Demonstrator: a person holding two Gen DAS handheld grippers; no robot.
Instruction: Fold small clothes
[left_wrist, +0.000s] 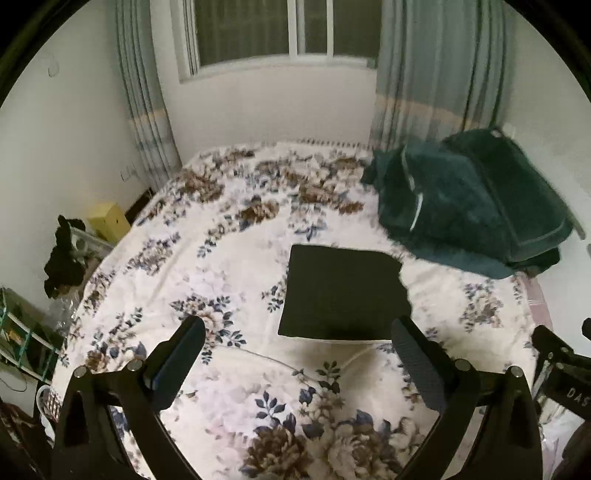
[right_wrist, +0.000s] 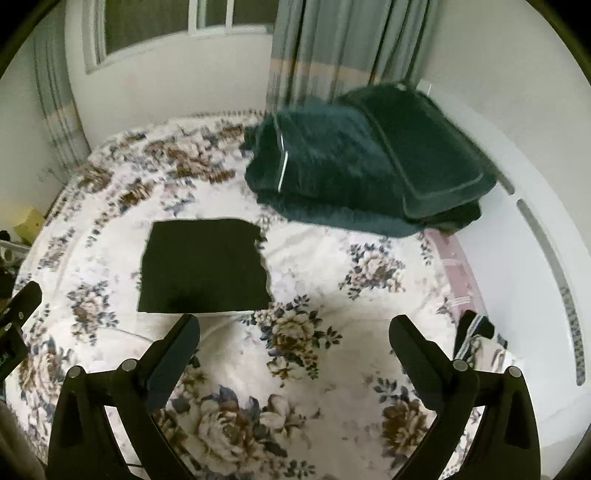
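A small black garment (left_wrist: 341, 293) lies flat on the floral bed cover (left_wrist: 229, 266), folded into a rough rectangle. It also shows in the right wrist view (right_wrist: 203, 267). My left gripper (left_wrist: 297, 330) is open and empty, held above the cover just short of the garment's near edge. My right gripper (right_wrist: 295, 328) is open and empty, to the right of the garment's near edge. Part of the right gripper shows at the right edge of the left wrist view (left_wrist: 561, 365).
A dark green folded blanket and cushion (left_wrist: 469, 206) sit at the far right of the bed, also in the right wrist view (right_wrist: 369, 162). A dark striped cloth (right_wrist: 472, 332) lies near the right edge. Clutter and a yellow box (left_wrist: 107, 219) stand left of the bed.
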